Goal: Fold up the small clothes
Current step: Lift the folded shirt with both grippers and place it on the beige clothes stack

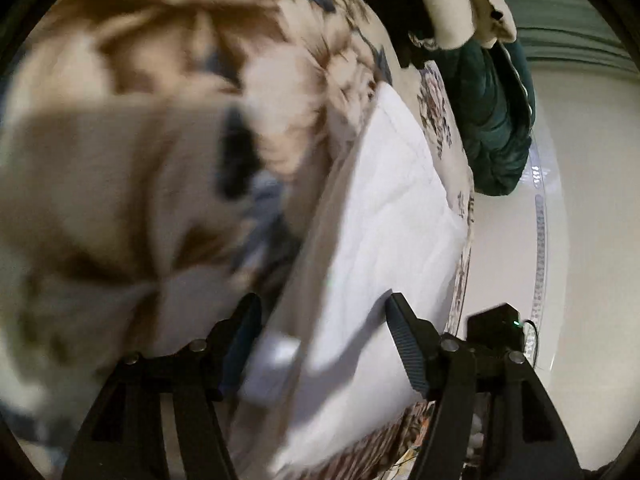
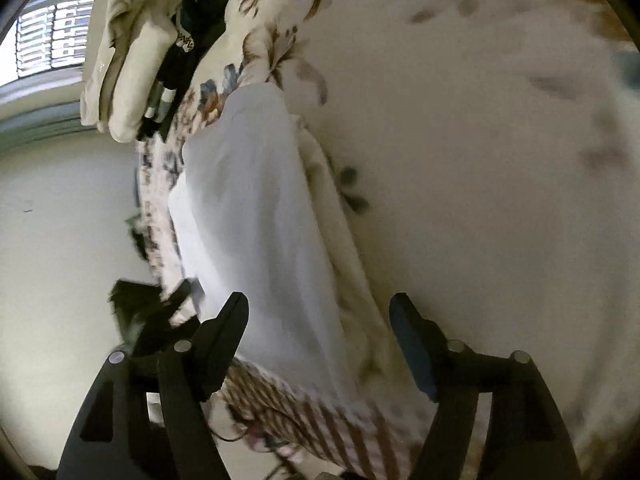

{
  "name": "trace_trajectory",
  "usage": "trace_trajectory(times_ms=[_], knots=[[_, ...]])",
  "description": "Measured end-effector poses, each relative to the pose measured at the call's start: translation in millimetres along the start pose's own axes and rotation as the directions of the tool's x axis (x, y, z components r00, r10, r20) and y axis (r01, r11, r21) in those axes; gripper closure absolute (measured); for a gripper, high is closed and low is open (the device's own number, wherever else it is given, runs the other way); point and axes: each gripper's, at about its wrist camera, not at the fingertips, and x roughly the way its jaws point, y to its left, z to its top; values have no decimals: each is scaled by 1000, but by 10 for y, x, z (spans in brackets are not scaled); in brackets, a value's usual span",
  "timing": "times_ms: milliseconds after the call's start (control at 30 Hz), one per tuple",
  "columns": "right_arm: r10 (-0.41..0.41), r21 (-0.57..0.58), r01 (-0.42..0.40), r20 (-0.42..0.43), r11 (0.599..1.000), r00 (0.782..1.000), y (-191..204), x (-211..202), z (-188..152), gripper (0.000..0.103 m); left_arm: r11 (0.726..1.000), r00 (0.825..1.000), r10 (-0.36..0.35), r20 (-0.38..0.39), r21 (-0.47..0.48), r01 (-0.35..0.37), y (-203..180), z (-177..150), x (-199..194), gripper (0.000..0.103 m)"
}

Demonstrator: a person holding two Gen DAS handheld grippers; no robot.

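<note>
Cloth (image 1: 384,216) (image 2: 256,216): white, judged light, limp, best taken at a hem | left gripper (image 1: 324,340): spread wide, empty | right gripper (image 2: 320,344): spread wide, empty | bedspread (image 2: 480,160) underneath.

Folded cloth (image 2: 248,216) lies on the bed (image 2: 460,200), near its edge. Stacked clothes (image 2: 128,68) sit beyond the cloth, also on bed; floor (image 2: 60,208) lies past that edge.

Motion blur smears the floral bedspread (image 1: 132,128) across the left wrist view, so its pattern cannot be read. The folded white garment (image 1: 384,216) blurs toward its near end, and the stacked clothes (image 2: 132,60) are too small to identify piece by piece.
</note>
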Motion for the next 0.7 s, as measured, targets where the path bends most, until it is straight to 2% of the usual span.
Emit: trace_trajectory(times_ms=[67, 100, 133, 167, 200, 233, 267, 367, 533, 633, 700], knots=[[32, 12, -32, -37, 999, 999, -33, 220, 114, 28, 1000, 1000, 8, 16, 17, -8, -80, 4, 31, 43], [48, 17, -47, -47, 999, 998, -48, 294, 146, 28, 999, 1000, 3, 28, 32, -4, -116, -16, 14, 61], [54, 21, -53, -47, 998, 997, -60, 334, 150, 33, 999, 999, 0, 40, 45, -2, -146, -23, -14, 78], [69, 21, -69, -39, 997, 997, -47, 361, 154, 59, 999, 999, -3, 47, 54, 0, -187, -44, -44, 90], [82, 12, -82, -39, 997, 996, -20, 369, 149, 75, 998, 998, -2, 60, 62, -1, -215, -53, -99, 91], [83, 8, -83, -41, 997, 996, 2, 363, 141, 85, 997, 997, 3, 71, 74, -8, -266, -60, -132, 92], [91, 6, -91, -29, 996, 995, 36, 337, 127, 89, 997, 997, 6, 80, 82, -13, -319, -87, -169, 92], [82, -16, -82, -6, 996, 997, 212, 237, 79, 91, 996, 995, -11, 96, 85, 2, -464, -68, -319, 92], [80, -62, -79, 17, 995, 997, 686, -47, 15, 91, 991, 991, -28, 131, 130, 11, -863, 92, -783, 92], [79, -108, -75, 38, 991, 996, 1081, -262, -1, 91, 985, 988, -39, 152, 173, 13, -1211, 294, -1117, 92], [91, -131, -82, 62, 988, 994, 1420, -405, 46, 91, 979, 984, -63, 164, 199, 30, -1472, 539, -1366, 92]])
